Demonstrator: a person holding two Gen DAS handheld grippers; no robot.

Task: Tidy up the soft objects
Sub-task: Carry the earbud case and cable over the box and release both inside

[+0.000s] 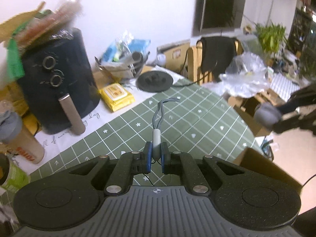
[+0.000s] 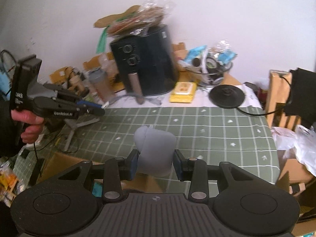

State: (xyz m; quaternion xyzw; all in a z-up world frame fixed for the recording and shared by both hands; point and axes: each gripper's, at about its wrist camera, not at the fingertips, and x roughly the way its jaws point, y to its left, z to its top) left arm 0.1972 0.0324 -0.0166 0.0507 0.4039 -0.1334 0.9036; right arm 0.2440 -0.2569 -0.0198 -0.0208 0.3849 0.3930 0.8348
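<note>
My left gripper (image 1: pixel 156 153) is shut on the white-grey plug end of a grey braided cable (image 1: pixel 159 116) that trails forward over the green checked tablecloth (image 1: pixel 197 122). My right gripper (image 2: pixel 156 163) is shut on a soft grey rounded pouch (image 2: pixel 155 148), held above the cloth's near edge. In the left wrist view the right gripper with the pouch (image 1: pixel 266 114) shows at the far right. In the right wrist view the left gripper (image 2: pixel 98 109) shows at the left, held by a hand, with the cable end (image 2: pixel 107 103) at its tip.
A black air fryer (image 1: pixel 57 83) stands at the back left, with a yellow wipes pack (image 1: pixel 116 95), a black round kettle base (image 1: pixel 155 81) and a bowl of clutter (image 1: pixel 122 63) beside it. Bottles (image 1: pixel 21 138) stand at the left. A chair (image 1: pixel 213 59) and plastic bags (image 1: pixel 246 75) lie past the table's right end.
</note>
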